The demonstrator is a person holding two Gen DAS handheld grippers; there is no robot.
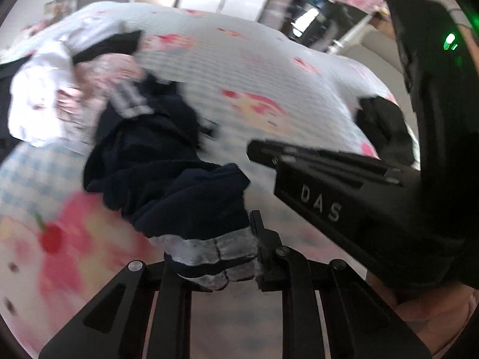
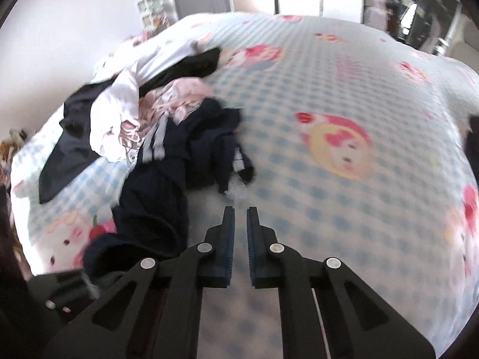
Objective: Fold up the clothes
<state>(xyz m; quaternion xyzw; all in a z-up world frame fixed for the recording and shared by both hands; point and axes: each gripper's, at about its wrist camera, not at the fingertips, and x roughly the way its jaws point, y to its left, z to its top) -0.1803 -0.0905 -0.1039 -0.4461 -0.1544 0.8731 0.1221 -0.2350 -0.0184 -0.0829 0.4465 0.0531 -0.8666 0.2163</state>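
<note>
A navy garment with grey-white striped cuffs (image 1: pixel 155 161) lies crumpled on the bed. My left gripper (image 1: pixel 221 257) is shut on its striped cuff (image 1: pixel 209 254) and holds that end up. The same navy garment (image 2: pixel 179 155) lies left of centre in the right wrist view. My right gripper (image 2: pixel 240 212) hovers above the sheet just right of it, jaws a narrow gap apart and empty. The right gripper's body (image 1: pixel 344 197) crosses the left wrist view at right.
A pile of clothes, white (image 2: pixel 119 110), pink (image 2: pixel 176 95) and black (image 2: pixel 188 68), lies behind the navy garment. The checked cartoon-print bedsheet (image 2: pixel 344 95) stretches right. A dark garment (image 1: pixel 383 125) lies at the bed's right edge. Furniture stands beyond the bed.
</note>
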